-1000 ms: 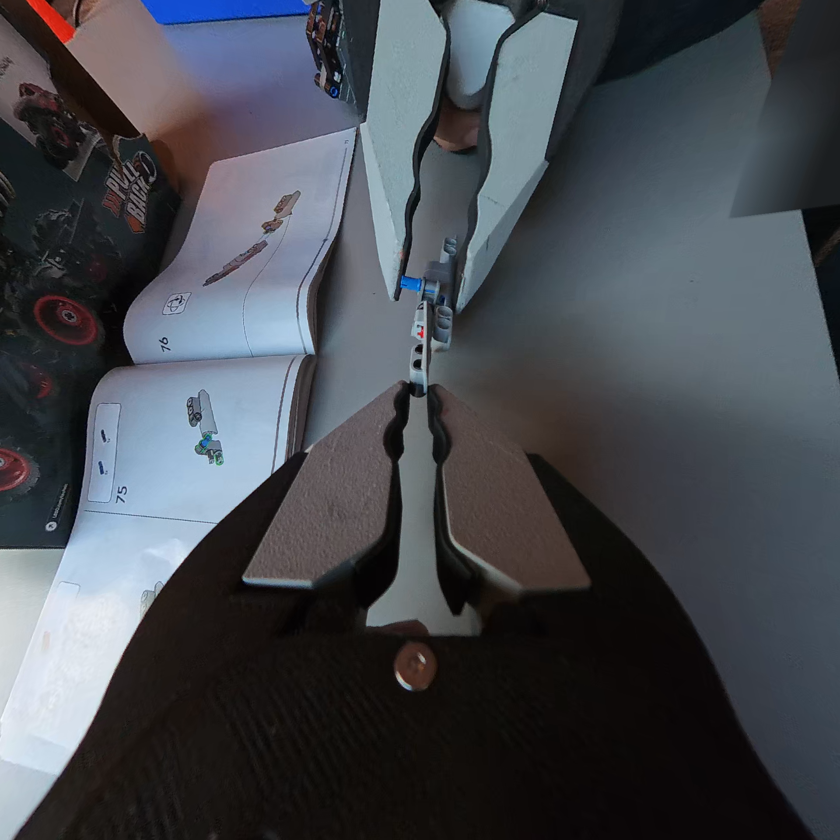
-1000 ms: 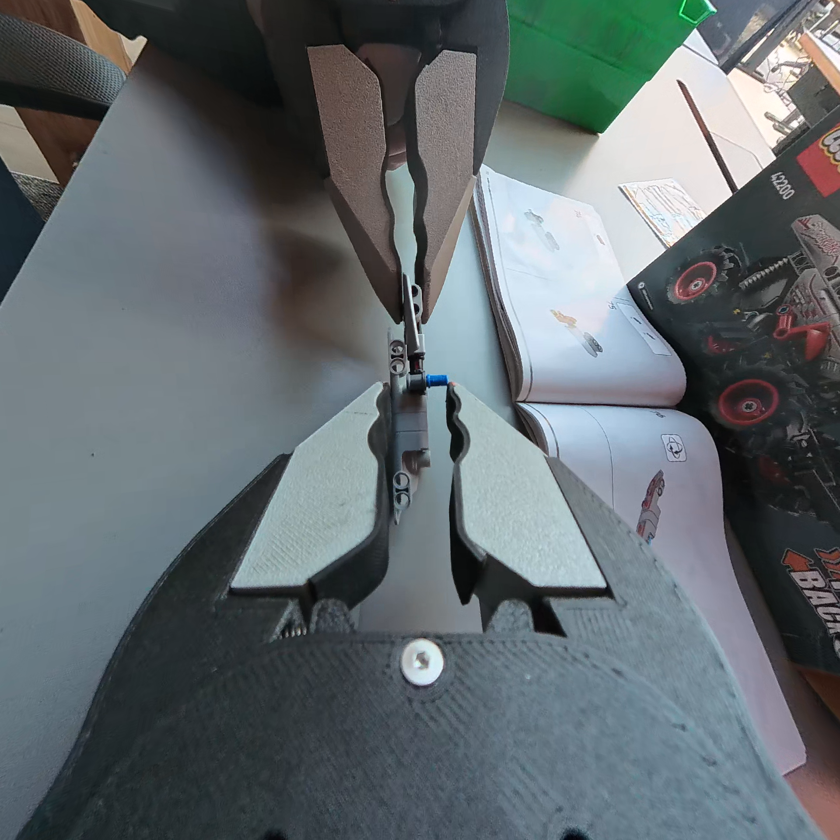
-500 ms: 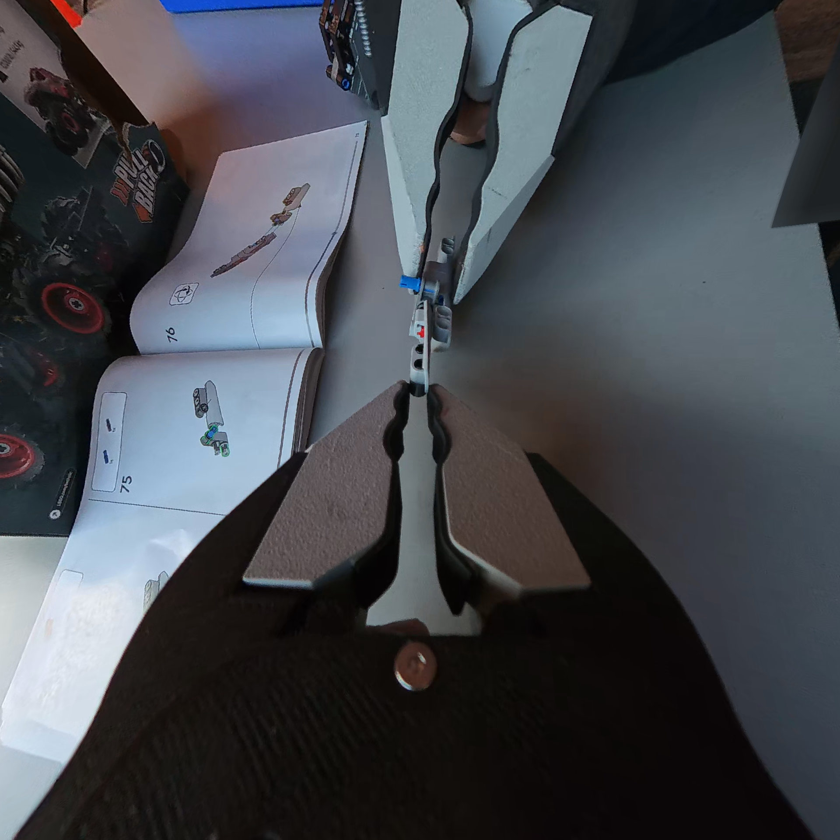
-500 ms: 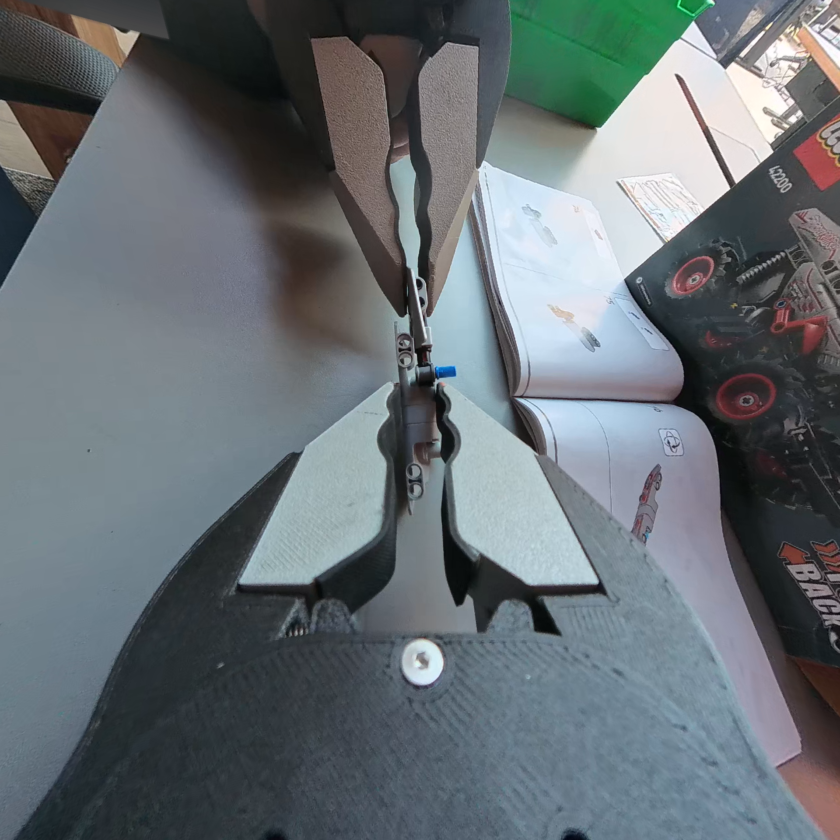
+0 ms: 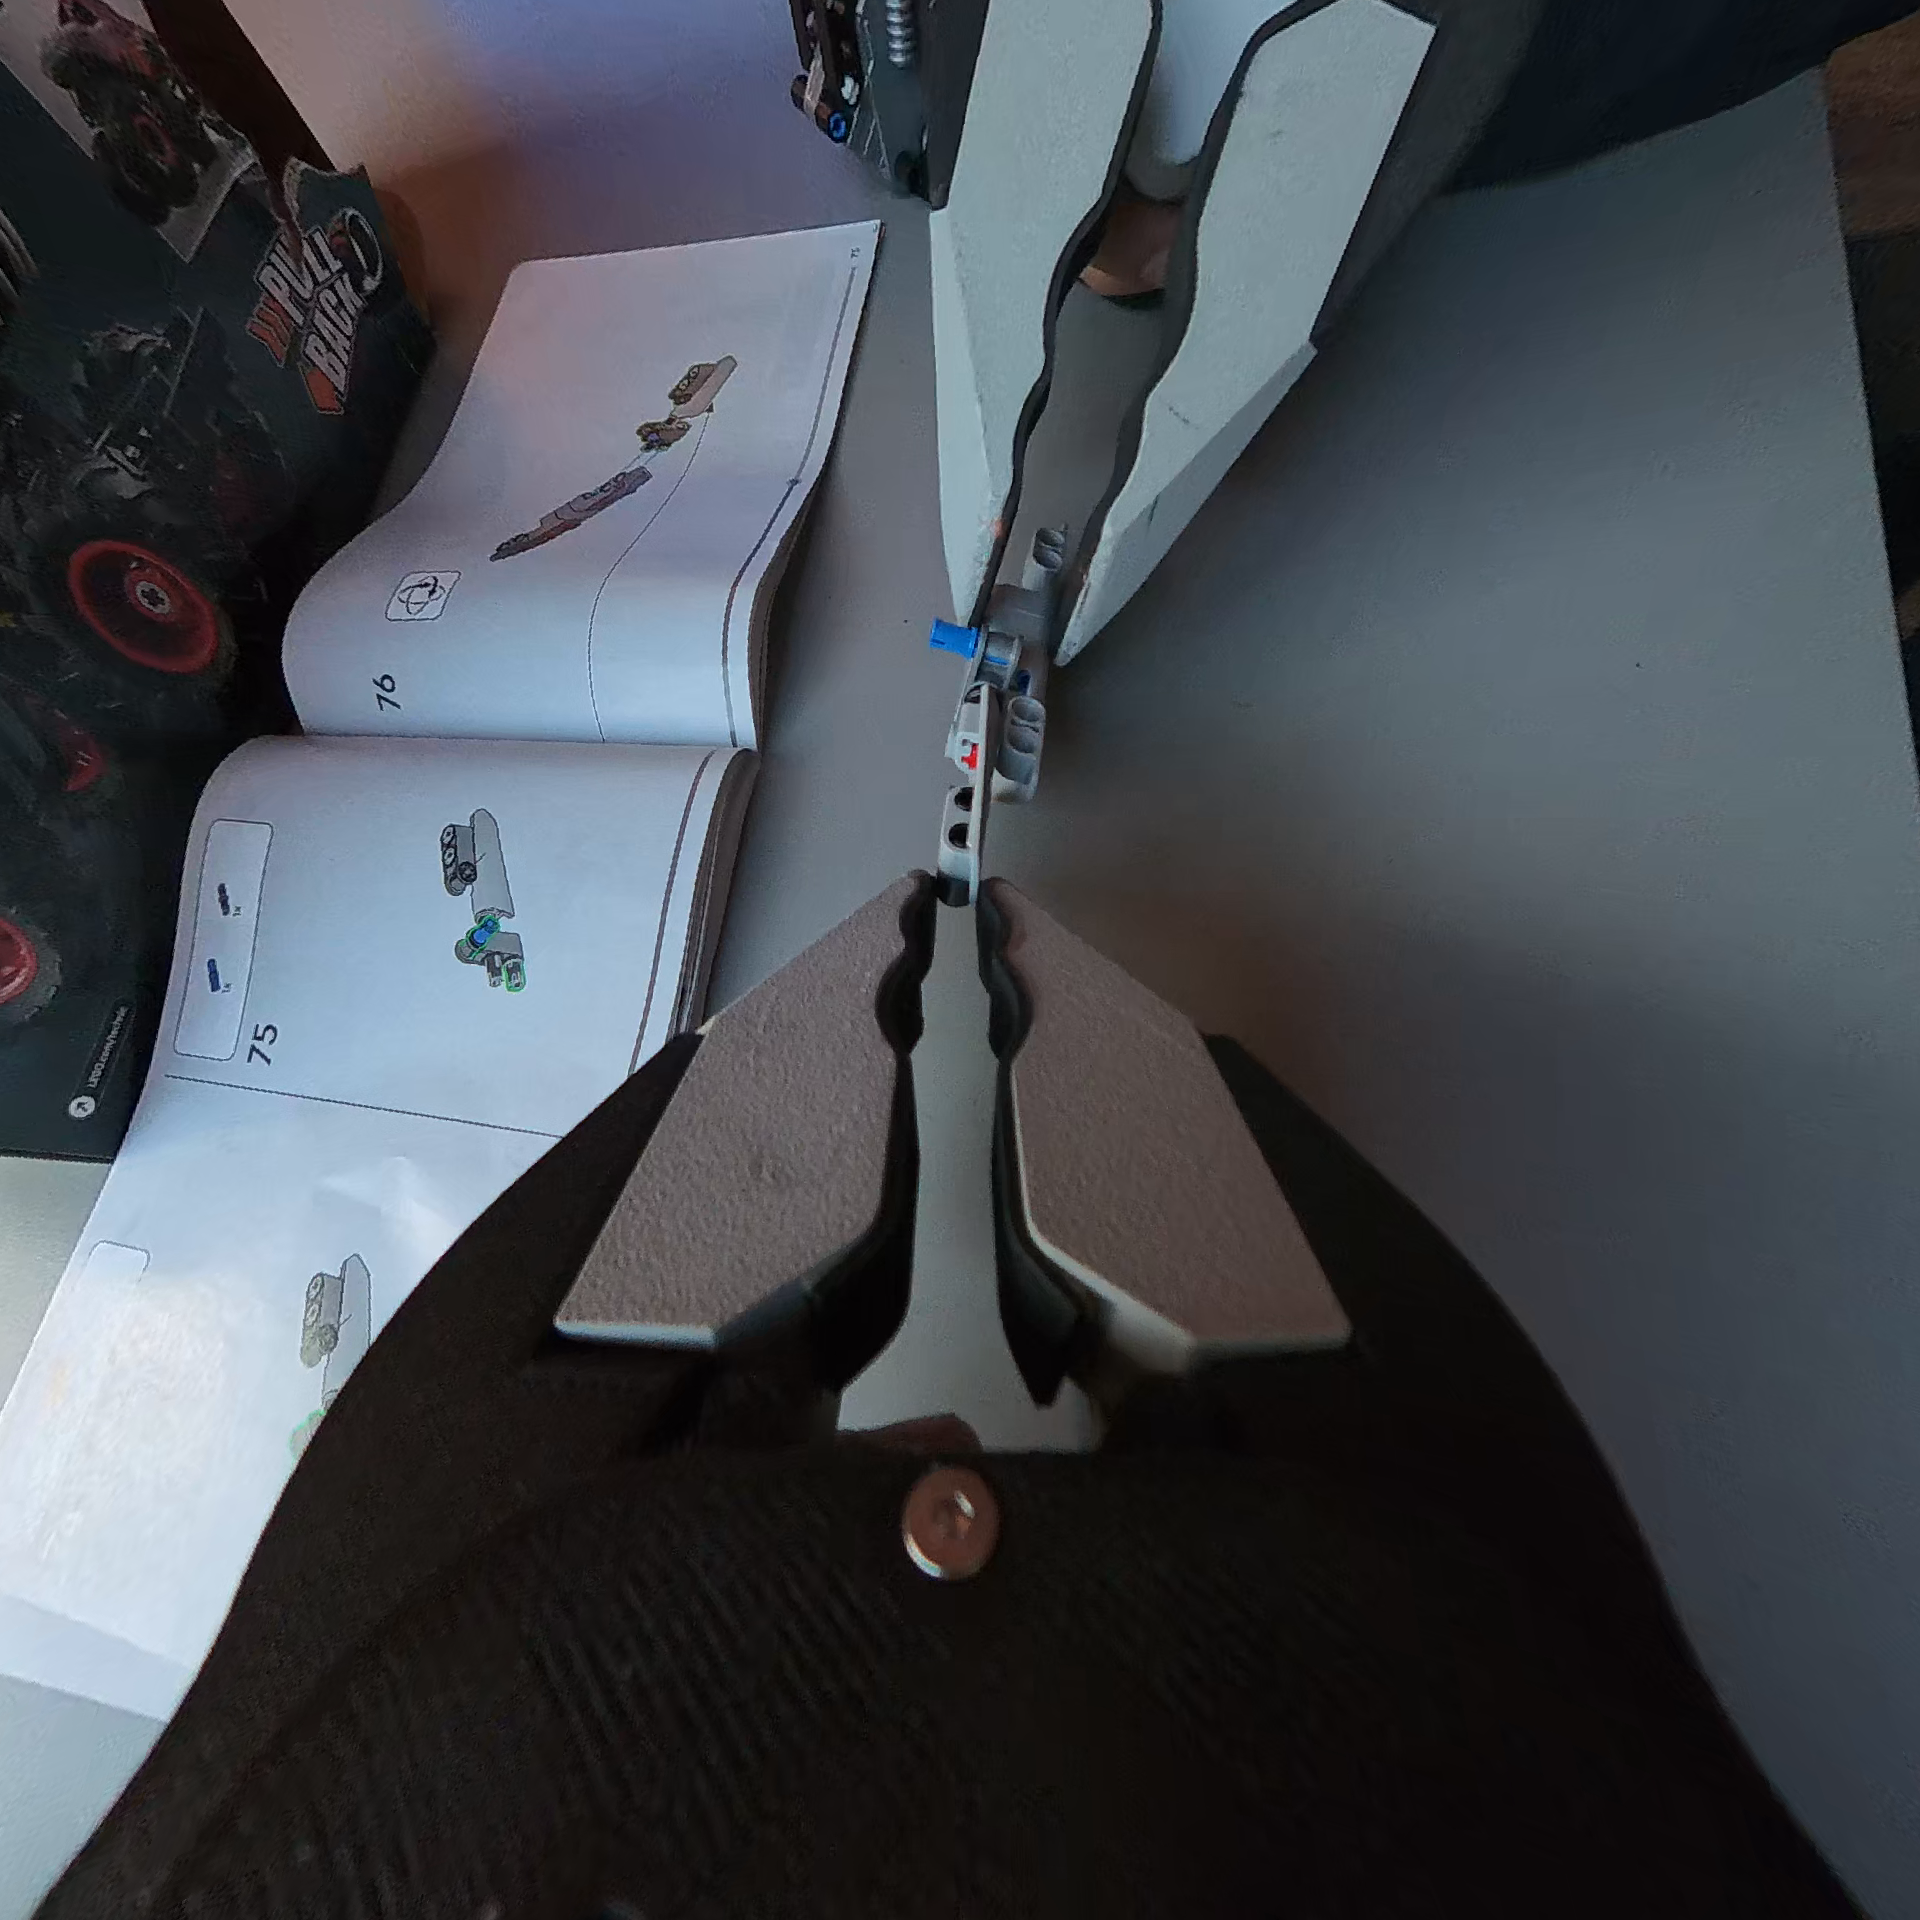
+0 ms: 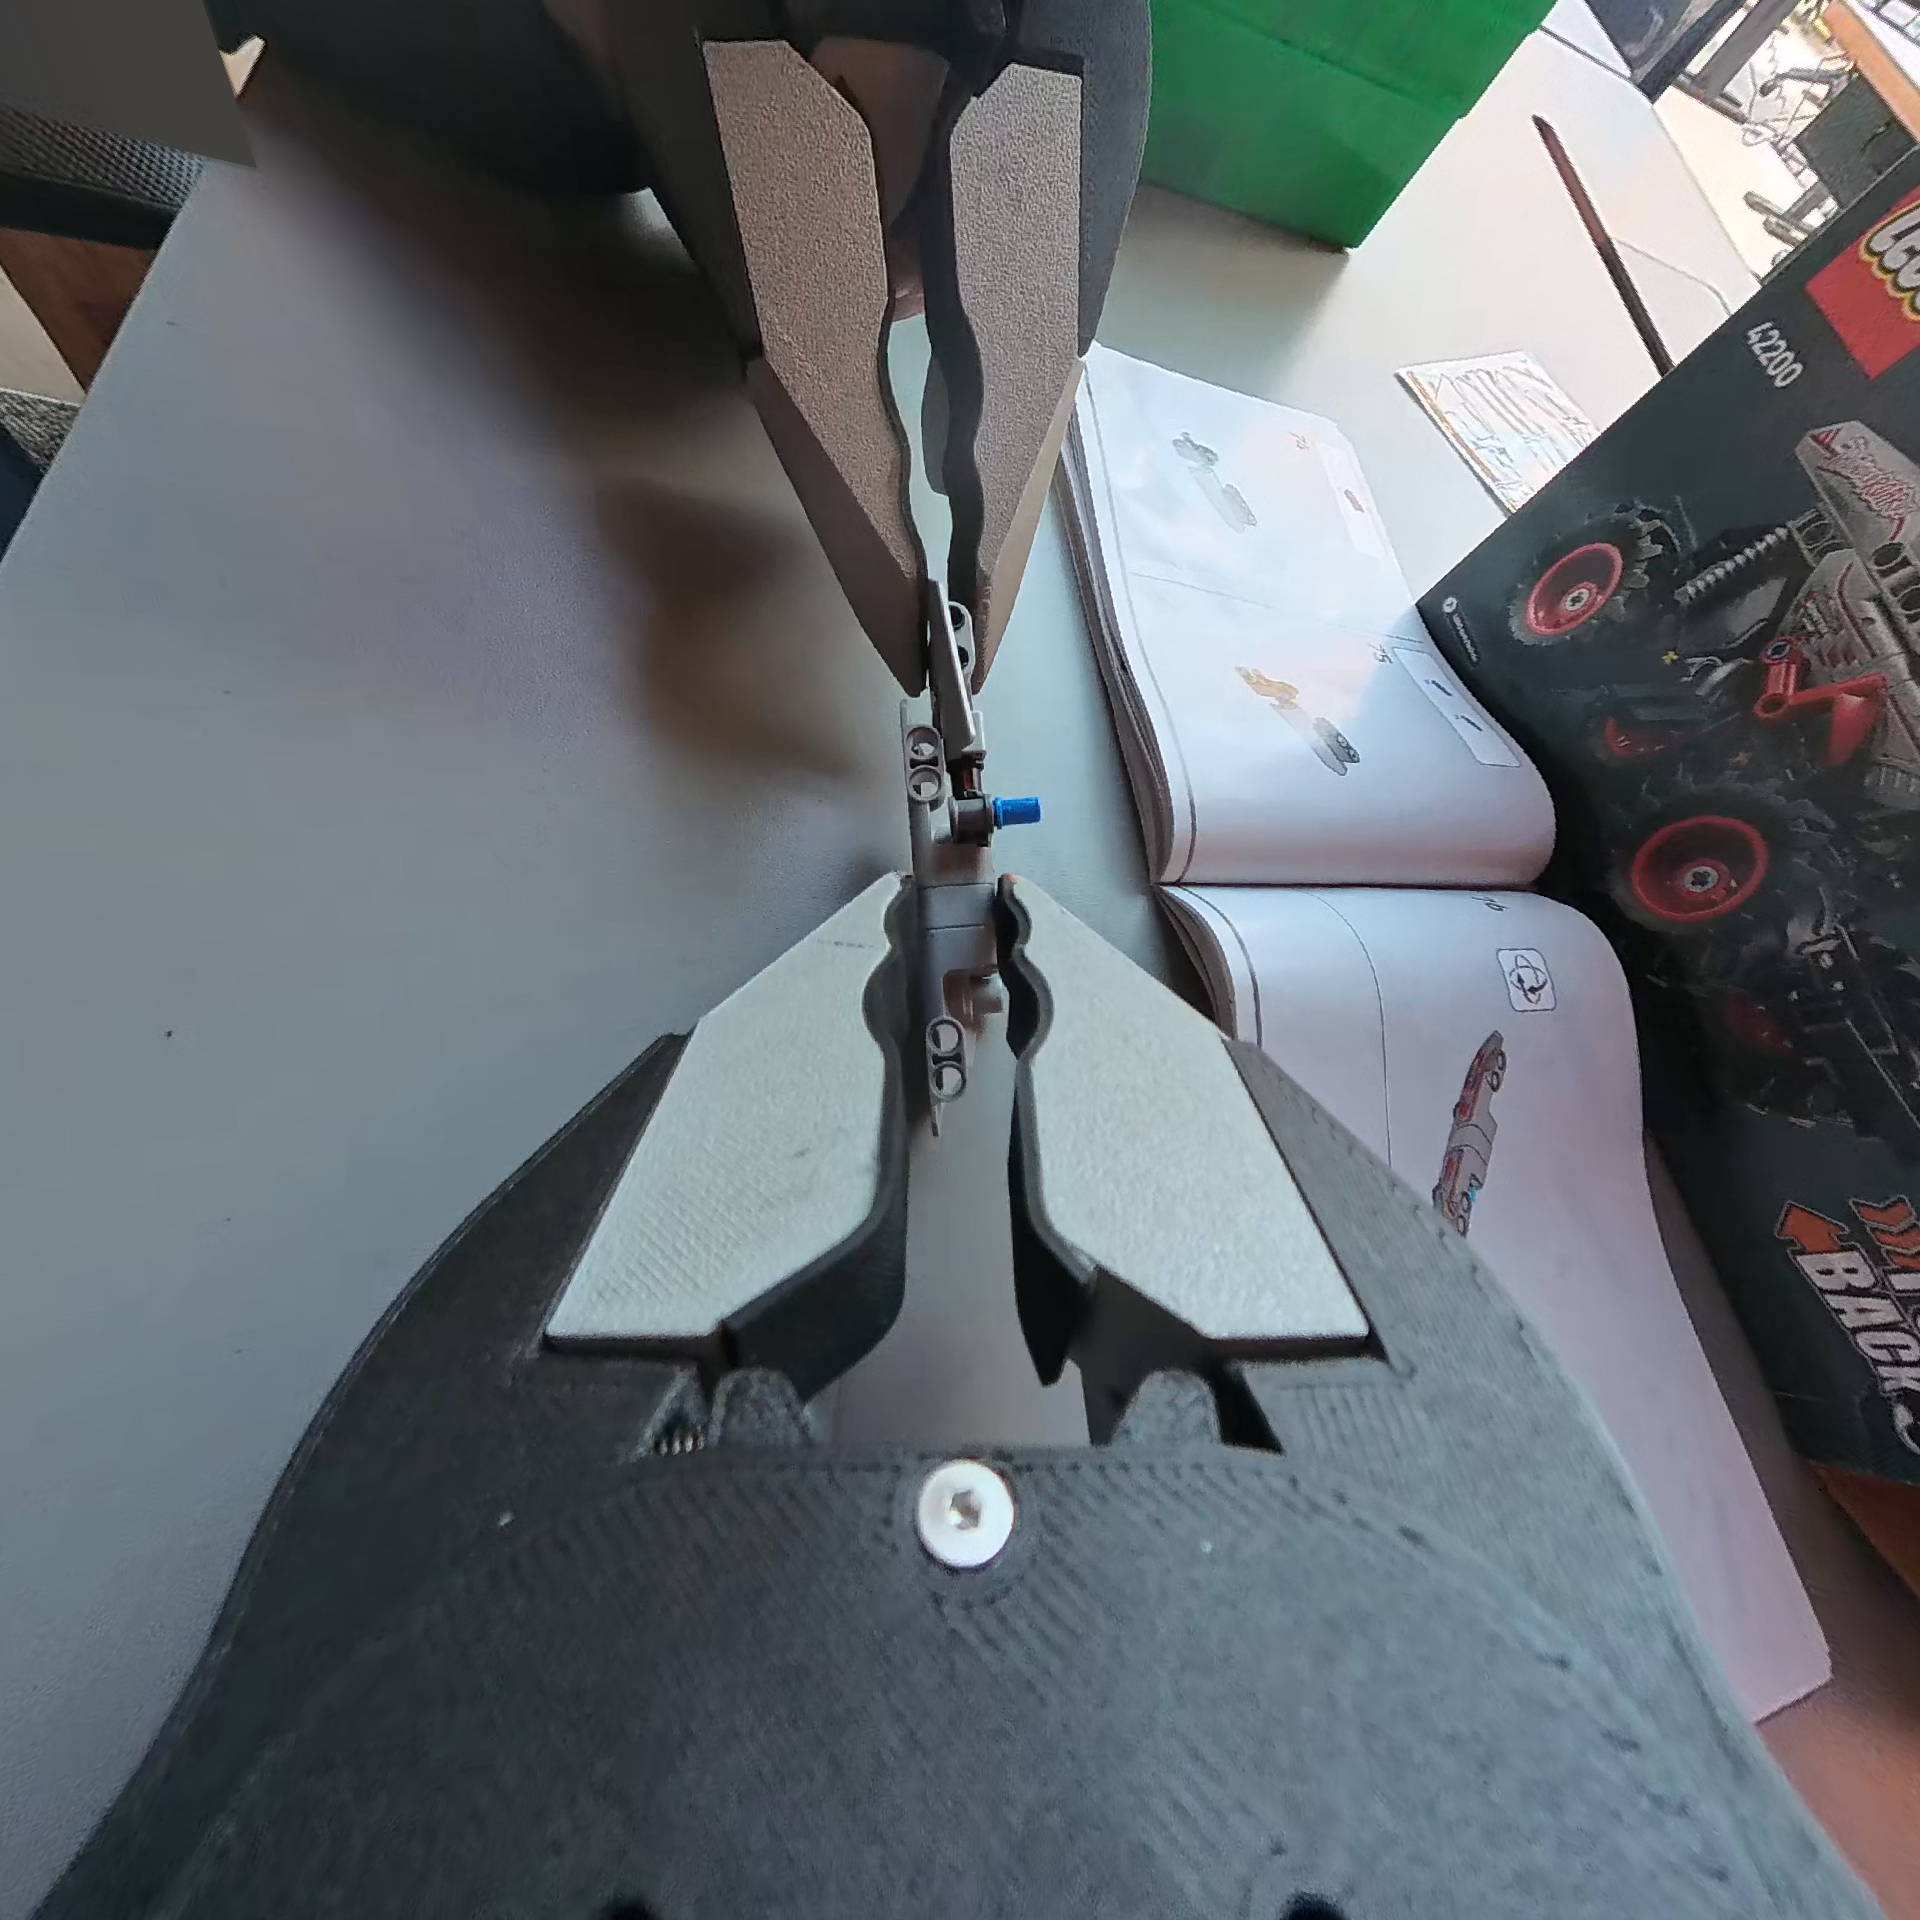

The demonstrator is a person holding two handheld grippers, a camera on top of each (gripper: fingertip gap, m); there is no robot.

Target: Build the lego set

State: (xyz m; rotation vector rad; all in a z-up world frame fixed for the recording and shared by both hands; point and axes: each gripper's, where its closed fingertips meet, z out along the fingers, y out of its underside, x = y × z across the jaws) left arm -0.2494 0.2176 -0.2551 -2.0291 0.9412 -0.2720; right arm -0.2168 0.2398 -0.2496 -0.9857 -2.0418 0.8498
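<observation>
A small grey lego assembly with a blue pin sticking out sideways is held between both grippers above the grey table. My left gripper is shut on the end of its thin grey beam. My right gripper comes in from the far side and is shut on the other end. In the right wrist view, my right gripper clamps the assembly's grey block, the blue pin shows just beyond its tips, and the left gripper grips the beam.
An open instruction booklet lies left of the grippers; it also shows in the right wrist view. A dark lego box lies beyond it. A green bin, a sticker sheet and a part-built model are nearby.
My right gripper's jaws have closed in on the assembly's grey block, and the blue pin now sits outside its tips. The left gripper has kept its hold on the beam.
</observation>
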